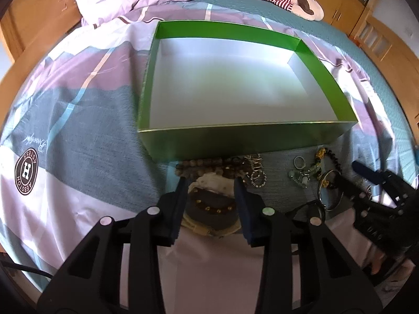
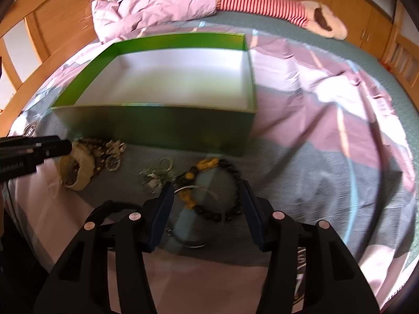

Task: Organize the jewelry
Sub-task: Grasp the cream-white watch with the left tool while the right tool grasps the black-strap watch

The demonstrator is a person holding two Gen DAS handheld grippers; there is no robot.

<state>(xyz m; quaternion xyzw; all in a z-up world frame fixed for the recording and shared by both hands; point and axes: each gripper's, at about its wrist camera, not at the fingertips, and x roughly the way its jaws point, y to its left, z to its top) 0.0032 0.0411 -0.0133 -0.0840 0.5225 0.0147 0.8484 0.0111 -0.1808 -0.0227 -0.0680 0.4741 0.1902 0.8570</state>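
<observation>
An open green box (image 1: 248, 141) with a bare white inside stands on the bed; jewelry lies along its near wall. My left gripper (image 1: 210, 183) points down at a beige pouch (image 1: 212, 180) holding a dark beaded bracelet; its pads press the pouch's sides. A wooden bead strand (image 1: 199, 166) and ring cluster (image 1: 258, 175) lie just beyond. My right gripper (image 2: 207, 191) stands open astride a black bead bracelet (image 2: 230, 172) with yellow charms, over a silver bangle (image 2: 193, 243). The pads look clear of the beads, though the view is blurred. Small silver pieces (image 2: 154, 178) lie to its left.
The bed sheet (image 1: 91, 136) has grey, mauve and white panels. A crumpled lilac duvet (image 2: 162, 7) and a red-striped plush toy (image 2: 264, 5) lie behind the box (image 2: 157, 128). Wooden wardrobes (image 1: 31, 18) surround the bed. The left gripper (image 2: 66, 146) shows at the right wrist view's left edge.
</observation>
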